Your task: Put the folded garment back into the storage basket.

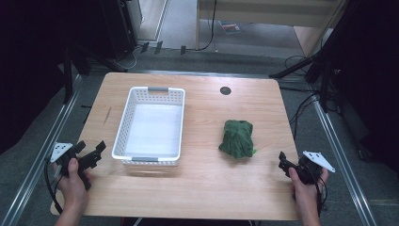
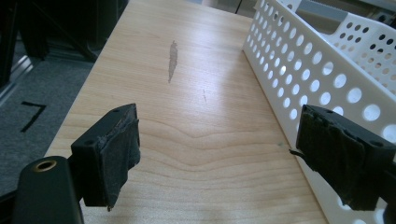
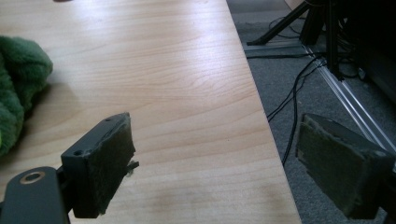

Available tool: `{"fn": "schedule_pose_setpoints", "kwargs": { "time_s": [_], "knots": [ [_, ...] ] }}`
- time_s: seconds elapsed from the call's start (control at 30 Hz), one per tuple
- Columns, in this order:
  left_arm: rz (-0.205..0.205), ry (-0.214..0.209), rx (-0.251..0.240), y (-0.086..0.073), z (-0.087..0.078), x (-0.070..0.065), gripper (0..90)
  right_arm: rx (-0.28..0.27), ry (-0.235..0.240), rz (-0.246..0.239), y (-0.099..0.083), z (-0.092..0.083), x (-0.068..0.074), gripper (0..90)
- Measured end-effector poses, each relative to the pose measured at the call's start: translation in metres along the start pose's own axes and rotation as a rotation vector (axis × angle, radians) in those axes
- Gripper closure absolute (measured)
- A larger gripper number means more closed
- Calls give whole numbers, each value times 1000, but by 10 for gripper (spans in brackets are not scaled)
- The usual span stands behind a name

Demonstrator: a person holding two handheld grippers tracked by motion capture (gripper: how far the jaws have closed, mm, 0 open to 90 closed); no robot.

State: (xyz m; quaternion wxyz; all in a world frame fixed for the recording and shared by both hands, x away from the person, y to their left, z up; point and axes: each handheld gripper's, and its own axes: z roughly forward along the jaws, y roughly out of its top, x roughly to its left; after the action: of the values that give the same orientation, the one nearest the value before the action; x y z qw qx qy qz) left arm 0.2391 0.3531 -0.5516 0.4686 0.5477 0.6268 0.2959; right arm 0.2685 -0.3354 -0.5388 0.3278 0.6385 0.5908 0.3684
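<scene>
Left gripper (image 1: 91,151) and right gripper (image 1: 283,162) gaped wide, empty; white basket (image 1: 123,123) beside left, green cloth (image 1: 238,138) near right.

Green cloth (image 3: 18,88) cut off at left edge of right gripper view; white basket (image 2: 327,79) cropped at right edge of left gripper view.

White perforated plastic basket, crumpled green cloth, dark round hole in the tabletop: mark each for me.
White perforated plastic basket (image 1: 123,123): high view, left wall.
Crumpled green cloth (image 1: 237,138): high view, centre.
Dark round hole (image 1: 225,90): high view, its middle.
</scene>
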Motion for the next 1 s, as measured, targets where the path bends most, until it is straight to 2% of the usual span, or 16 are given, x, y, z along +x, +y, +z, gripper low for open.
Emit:
{"fn": "schedule_pose_setpoints", "kwargs": {
  "time_s": [0.1,0.2,0.3,0.37,0.53,0.7,0.87,1.0],
  "knots": [
    [10,1,1,0,0,-1,143,-11,3,10,2,-1,1,115],
    [23,-2,-6,-1,-2,-2,141,-14,28,22,6,-5,5,108],
    [23,-6,-12,-1,-4,-2,134,-4,42,3,7,-6,10,108],
    [20,-19,-12,-1,-4,-1,117,3,51,-8,10,-8,15,105],
    [1,-33,-5,0,-6,1,96,25,85,-2,23,-13,29,1],
    [25,-13,12,0,-5,-2,93,29,116,-25,33,-18,45,0],
    [44,1,12,-1,-5,-5,85,32,133,-23,42,-23,58,0],
    [48,1,12,0,-6,-5,85,31,177,-4,55,-29,75,0]
  ]
}}
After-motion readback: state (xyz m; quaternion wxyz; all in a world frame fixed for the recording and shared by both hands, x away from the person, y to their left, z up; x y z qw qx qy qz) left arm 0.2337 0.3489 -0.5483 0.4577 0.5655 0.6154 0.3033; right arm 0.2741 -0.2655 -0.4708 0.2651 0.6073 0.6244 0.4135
